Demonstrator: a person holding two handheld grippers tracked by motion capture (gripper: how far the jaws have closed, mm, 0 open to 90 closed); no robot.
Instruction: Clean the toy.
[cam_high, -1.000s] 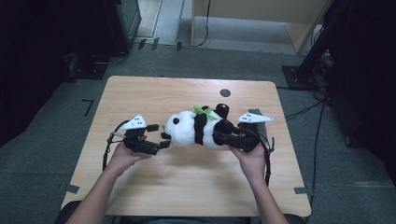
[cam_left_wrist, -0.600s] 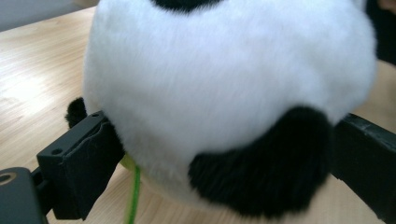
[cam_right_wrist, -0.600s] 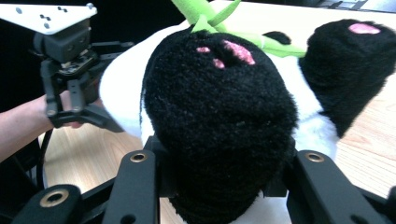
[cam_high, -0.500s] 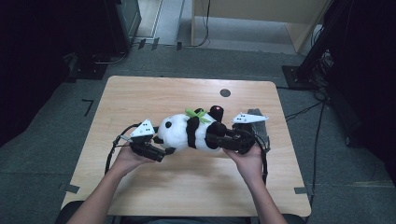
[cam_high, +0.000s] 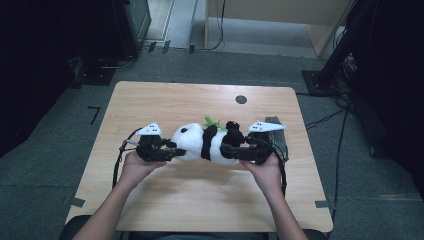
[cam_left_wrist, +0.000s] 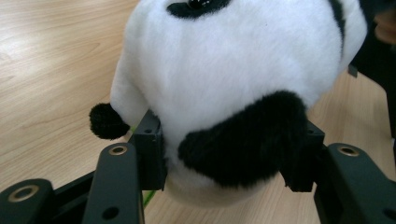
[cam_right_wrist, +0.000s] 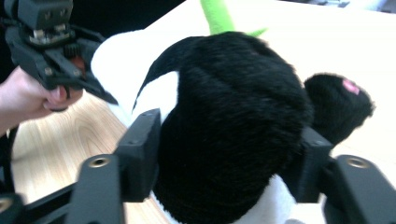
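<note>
Panda plush toy (cam_high: 207, 142) lying lengthwise near middle of wooden counter (cam_high: 165, 100), gripped at both ends. Left gripper (cam_high: 167, 151) pinching panda's head end, jaws part-open and pressing into white fur and black patch. Right gripper (cam_high: 227, 150) clamping panda's black rear limb, jaws part-open around it. Green leaf (cam_high: 211, 122) sticking out of panda's back side. Round dark hole (cam_high: 241, 99) sitting beyond panda, toward counter's far edge.

Panda's (cam_left_wrist: 233, 93) face cut off above.
</note>
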